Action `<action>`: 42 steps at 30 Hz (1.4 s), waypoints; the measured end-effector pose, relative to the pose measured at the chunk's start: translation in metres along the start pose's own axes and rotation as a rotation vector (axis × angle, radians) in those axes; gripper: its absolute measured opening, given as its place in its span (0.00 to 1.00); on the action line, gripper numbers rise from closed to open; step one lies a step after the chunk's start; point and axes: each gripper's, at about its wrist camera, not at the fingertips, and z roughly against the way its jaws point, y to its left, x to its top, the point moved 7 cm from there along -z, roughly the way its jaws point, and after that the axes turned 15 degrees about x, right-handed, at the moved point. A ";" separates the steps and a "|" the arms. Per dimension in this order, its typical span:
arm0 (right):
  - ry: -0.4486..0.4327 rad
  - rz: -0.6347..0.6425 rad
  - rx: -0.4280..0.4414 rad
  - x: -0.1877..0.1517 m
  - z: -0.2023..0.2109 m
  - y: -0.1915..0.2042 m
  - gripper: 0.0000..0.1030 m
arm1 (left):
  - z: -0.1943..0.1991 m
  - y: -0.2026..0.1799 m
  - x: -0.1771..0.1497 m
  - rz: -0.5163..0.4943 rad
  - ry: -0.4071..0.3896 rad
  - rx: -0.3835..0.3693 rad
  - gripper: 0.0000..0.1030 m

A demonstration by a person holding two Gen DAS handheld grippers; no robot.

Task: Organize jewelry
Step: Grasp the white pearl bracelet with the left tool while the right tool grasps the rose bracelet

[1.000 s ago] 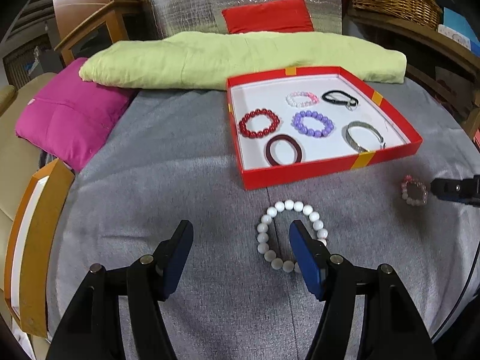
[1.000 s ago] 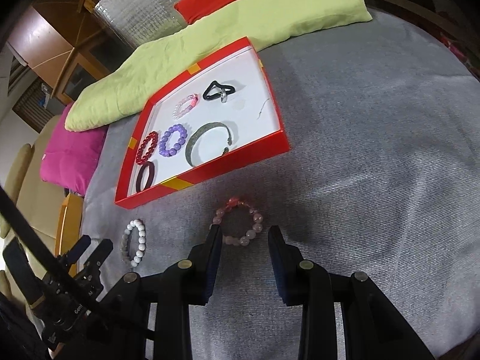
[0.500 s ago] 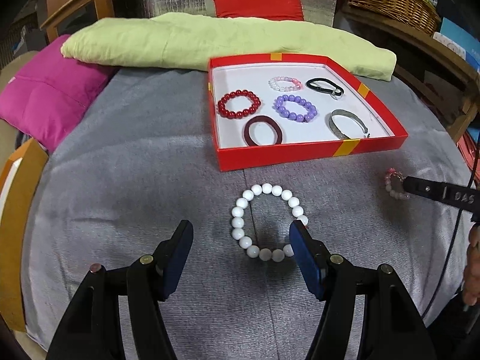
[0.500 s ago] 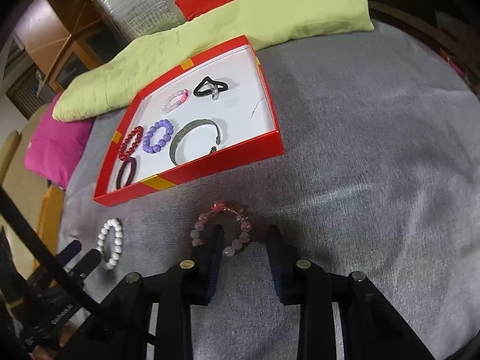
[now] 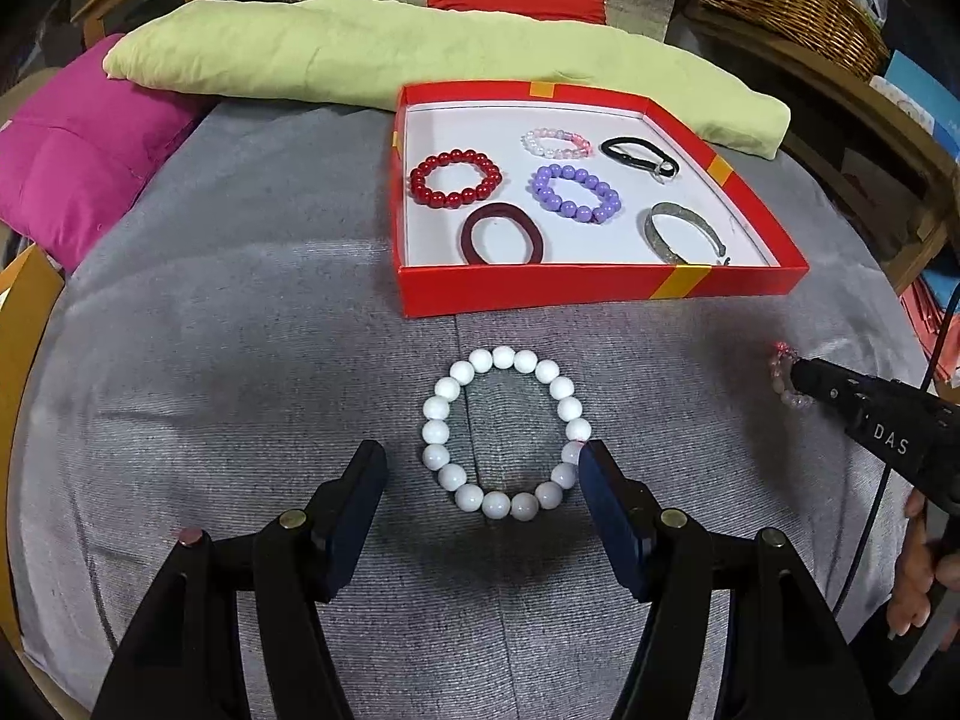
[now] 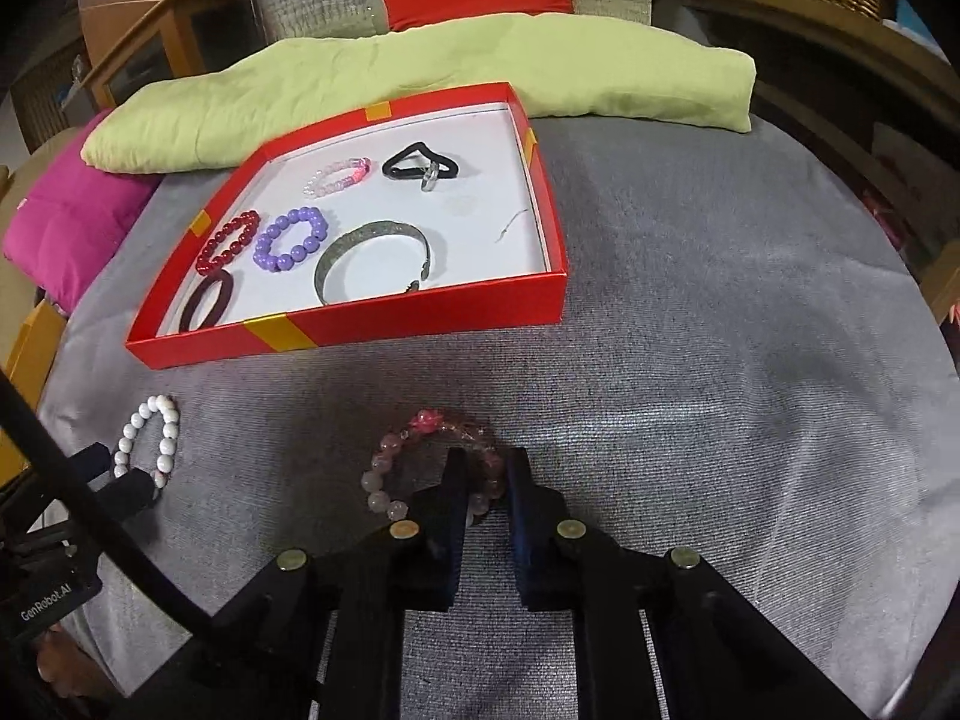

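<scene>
Grey woven cloth [image 5: 240, 360] is covering the surface that is carrying everything. Toward its far edge a shallow red box [image 5: 600, 291] is sitting, backed by a green cushion [image 5: 360, 54] and a magenta cushion [image 5: 78, 150] at the far left corner. Inside the box are lying a red bead bracelet [image 5: 455, 177], a purple bead bracelet [image 5: 575, 192], a dark maroon band [image 5: 501, 234], a pale pink-and-white bracelet [image 5: 555, 143], a black hair tie [image 5: 639, 155] and a grey metal bangle [image 5: 684, 231].

Near the front edge, just before the box, a white bead bracelet [image 5: 505, 431] is lying flat. The left hand-held gripper [image 5: 483, 474] is hovering over it with jaws spread wide; the right-side pad is touching or just beside the bracelet's near right beads, and the other pad is standing clear of it.

Toward the right edge, a pink bead bracelet [image 6: 432, 456] is lying on the cloth. The right hand-held gripper [image 6: 485, 480] is closing on it, jaws nearly pressed together, with the bracelet's right strand running between the pads. Whether the pads are already pressing the beads cannot be told.
</scene>
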 end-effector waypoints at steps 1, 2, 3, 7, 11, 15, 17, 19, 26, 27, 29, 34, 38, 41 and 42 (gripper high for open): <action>-0.001 0.001 -0.001 0.000 -0.001 0.001 0.14 | 0.001 0.000 0.000 0.002 -0.002 -0.003 0.66; -0.001 0.001 0.001 0.001 -0.002 0.001 0.14 | 0.001 0.000 0.001 0.005 -0.003 -0.007 0.66; -0.001 0.000 0.005 0.001 -0.002 0.001 0.14 | 0.001 0.000 0.001 0.010 -0.004 -0.012 0.66; -0.001 0.007 0.026 0.000 0.001 -0.002 0.14 | 0.001 -0.001 0.004 0.024 -0.007 -0.027 0.66; -0.021 0.038 0.040 -0.002 0.003 -0.002 0.14 | -0.003 -0.004 0.004 0.018 0.004 -0.018 0.66; -0.026 0.058 0.036 -0.003 0.004 -0.001 0.14 | -0.005 -0.008 0.005 0.008 -0.002 0.002 0.66; -0.030 0.054 0.038 -0.003 0.004 -0.001 0.14 | -0.006 -0.009 0.005 0.002 -0.005 0.014 0.66; -0.032 0.048 0.042 -0.003 0.005 -0.001 0.14 | -0.006 -0.011 0.005 -0.004 -0.007 0.024 0.67; -0.032 0.033 0.051 -0.003 0.006 -0.002 0.14 | -0.007 -0.012 0.005 -0.015 -0.010 0.037 0.68; -0.032 0.031 0.053 -0.003 0.006 -0.002 0.14 | -0.007 -0.013 0.005 -0.015 -0.010 0.038 0.68; -0.031 0.031 0.053 -0.003 0.007 -0.002 0.14 | -0.007 -0.013 0.005 -0.020 -0.011 0.038 0.70; -0.028 0.035 0.050 -0.003 0.006 -0.001 0.14 | -0.008 -0.016 0.005 -0.031 -0.015 0.047 0.73; -0.026 0.037 0.049 -0.003 0.006 -0.001 0.14 | -0.008 -0.016 0.004 -0.033 -0.018 0.049 0.75; -0.025 0.043 0.049 -0.004 0.007 0.000 0.14 | -0.009 -0.017 0.005 -0.035 -0.019 0.050 0.76; -0.025 0.046 0.050 -0.004 0.007 0.000 0.14 | -0.009 -0.017 0.004 -0.036 -0.021 0.051 0.76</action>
